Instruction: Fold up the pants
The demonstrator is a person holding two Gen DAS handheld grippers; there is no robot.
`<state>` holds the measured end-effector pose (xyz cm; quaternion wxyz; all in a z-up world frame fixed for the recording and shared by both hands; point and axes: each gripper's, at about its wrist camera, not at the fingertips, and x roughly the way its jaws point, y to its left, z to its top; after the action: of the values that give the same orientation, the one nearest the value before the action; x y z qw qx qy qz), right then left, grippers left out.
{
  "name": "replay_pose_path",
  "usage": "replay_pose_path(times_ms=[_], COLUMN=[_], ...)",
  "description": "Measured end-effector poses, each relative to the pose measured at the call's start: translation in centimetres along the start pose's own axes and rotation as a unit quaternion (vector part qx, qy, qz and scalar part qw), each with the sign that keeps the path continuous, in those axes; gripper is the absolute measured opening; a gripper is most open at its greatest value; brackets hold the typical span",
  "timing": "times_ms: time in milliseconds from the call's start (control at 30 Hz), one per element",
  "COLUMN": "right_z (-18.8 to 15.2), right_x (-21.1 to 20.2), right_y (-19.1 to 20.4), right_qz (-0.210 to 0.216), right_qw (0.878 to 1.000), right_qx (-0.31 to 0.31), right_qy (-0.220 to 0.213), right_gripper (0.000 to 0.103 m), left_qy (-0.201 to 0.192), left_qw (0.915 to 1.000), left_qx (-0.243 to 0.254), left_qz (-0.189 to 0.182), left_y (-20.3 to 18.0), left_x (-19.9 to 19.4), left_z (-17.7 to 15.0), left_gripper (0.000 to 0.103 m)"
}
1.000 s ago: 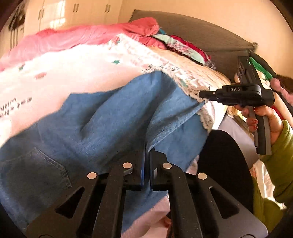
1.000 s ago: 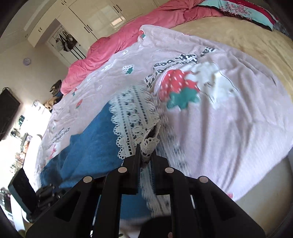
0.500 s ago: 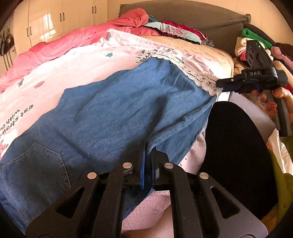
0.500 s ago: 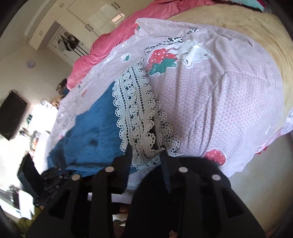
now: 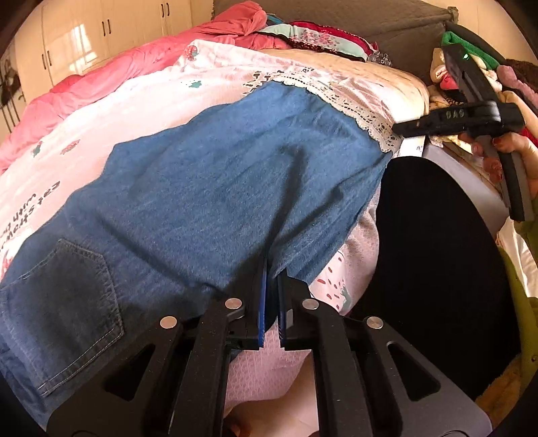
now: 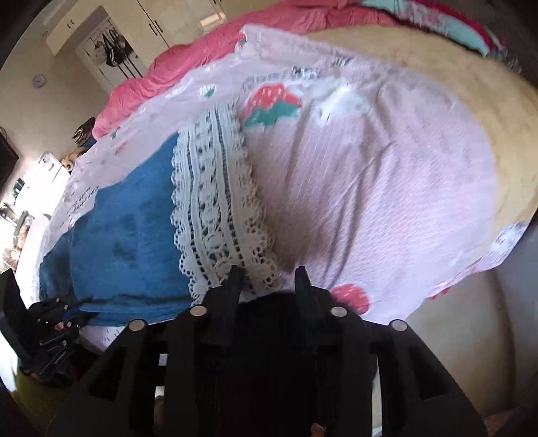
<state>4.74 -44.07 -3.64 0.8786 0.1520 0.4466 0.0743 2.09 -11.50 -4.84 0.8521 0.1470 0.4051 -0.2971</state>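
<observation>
here the lace-hemmed denim pants (image 5: 208, 188) lie flat, left gripper (image 5: 271, 269) jaws pinching them, right gripper (image 6: 267, 274) jaws released.

My bed, crowded with bedding

A strawberry-print sheet (image 6: 370, 161) covers it; my pink duvet (image 5: 101, 84) lies bunched near the cream wardrobe (image 5: 101, 30).

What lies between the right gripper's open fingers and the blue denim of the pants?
In the right wrist view, the white lace hem lies between the right gripper and the denim.
</observation>
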Motion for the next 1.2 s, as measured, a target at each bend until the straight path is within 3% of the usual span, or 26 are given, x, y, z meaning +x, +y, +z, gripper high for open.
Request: replay_pose_path(times_ms=[100, 133, 233, 333, 400, 500, 600, 667, 733, 867, 900, 1000, 1100, 1200], right_z=[0.6, 0.7, 1.0, 0.9, 0.8, 0.7, 0.1, -0.2, -0.3, -0.5, -0.5, -0.4, -0.6, -0.9], right_x=[-1.9, -2.2, -1.3, 0.6, 2.2, 4.4, 6.6, 7.1, 6.9, 6.7, 6.7, 6.9, 6.8, 6.7], right_y=[1.6, 2.5, 6.0, 9.6, 12.0, 14.1, 14.9, 14.6, 14.3, 13.7, 13.6, 13.3, 13.4, 13.6], right_qz=[0.009, 0.016, 0.044, 0.06, 0.069, 0.078, 0.054, 0.05, 0.059, 0.064, 0.066, 0.069, 0.066, 0.067], right_qw=[0.999, 0.998, 0.993, 0.986, 0.979, 0.974, 0.973, 0.975, 0.977, 0.978, 0.978, 0.979, 0.978, 0.976], right_qx=[-0.027, -0.043, -0.102, -0.154, -0.19, -0.212, -0.22, -0.207, -0.198, -0.191, -0.188, -0.184, -0.188, -0.195], right_qy=[-0.041, -0.046, -0.037, -0.016, -0.002, 0.024, 0.051, 0.055, 0.051, 0.054, 0.054, 0.056, 0.06, 0.066], right_gripper=[0.037, 0.042, 0.046, 0.046, 0.046, 0.05, 0.051, 0.051, 0.055, 0.055, 0.055, 0.056, 0.056, 0.063], left_qy=[-0.003, -0.004, -0.024, -0.048, -0.062, -0.062, -0.052, -0.048, -0.047, -0.025, -0.021, -0.026, -0.039, -0.048], left_qw=[0.9999, 0.9997, 0.9983, 0.9949, 0.9882, 0.9678, 0.9409, 0.9259, 0.918, 0.9165, 0.9182, 0.9167, 0.9167, 0.9148], left_qx=[-0.012, -0.019, -0.049, -0.087, -0.126, -0.203, -0.275, -0.314, -0.34, -0.358, -0.357, -0.357, -0.363, -0.348], left_qz=[-0.011, -0.013, -0.02, 0.01, 0.061, 0.135, 0.191, 0.205, 0.199, 0.176, 0.169, 0.177, 0.163, 0.199], left_y=[0.2, 0.4, 1.2, 3.3, 5.7, 10.1, 14.0, 15.8, 16.9, 17.3, 17.2, 17.4, 18.4, 18.8], left_x=[-1.0, -1.3, -3.3, -5.9, -8.0, -10.4, -11.8, -12.2, -11.9, -9.8, -9.2, -8.6, -9.6, -11.7], left_z=[-0.3, -0.5, -0.8, -1.3, -2.0, -3.6, -5.5, -6.5, -7.0, -7.1, -6.9, -7.0, -6.8, -6.8], left_gripper=[0.014, 0.022, 0.029, 0.042, 0.054, 0.056, 0.062, 0.069, 0.078, 0.079, 0.073, 0.034, 0.033, 0.034])
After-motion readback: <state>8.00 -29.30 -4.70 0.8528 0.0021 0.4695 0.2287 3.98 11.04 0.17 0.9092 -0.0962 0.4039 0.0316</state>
